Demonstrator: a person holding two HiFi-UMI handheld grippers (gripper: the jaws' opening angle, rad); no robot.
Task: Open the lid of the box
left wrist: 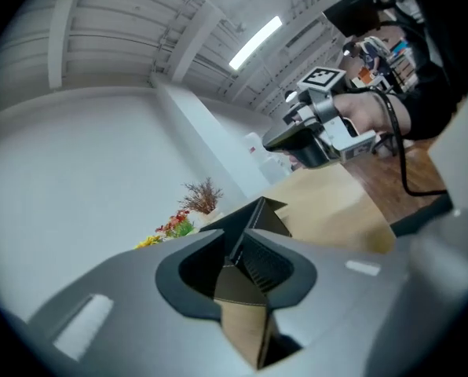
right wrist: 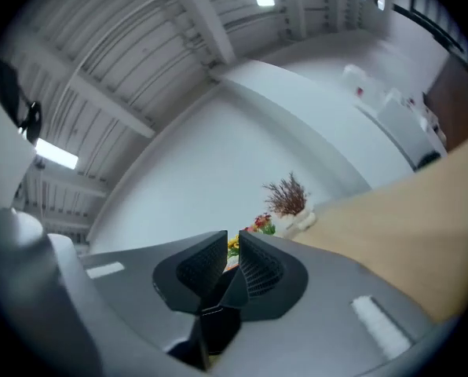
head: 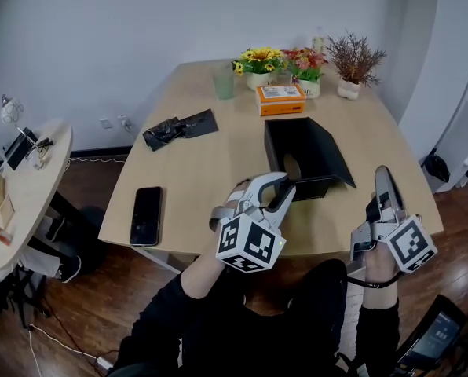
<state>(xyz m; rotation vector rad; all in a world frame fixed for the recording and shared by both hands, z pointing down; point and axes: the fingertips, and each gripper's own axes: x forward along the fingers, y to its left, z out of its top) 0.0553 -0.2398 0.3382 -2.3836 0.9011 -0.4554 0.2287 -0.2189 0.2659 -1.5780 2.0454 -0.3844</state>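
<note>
A black box stands open-topped on the wooden table, with a thin black flap at its near edge. My left gripper reaches that near edge. In the left gripper view it is shut on the flap, whose underside is brown card. My right gripper hovers to the right of the box, apart from it, over the table's near right corner. Its jaws are together with nothing between them. It also shows in the left gripper view as the right gripper.
A black phone lies near the table's front left edge. A crumpled black bag, a green cup, an orange carton and three potted plants stand at the far side. A round side table is at left.
</note>
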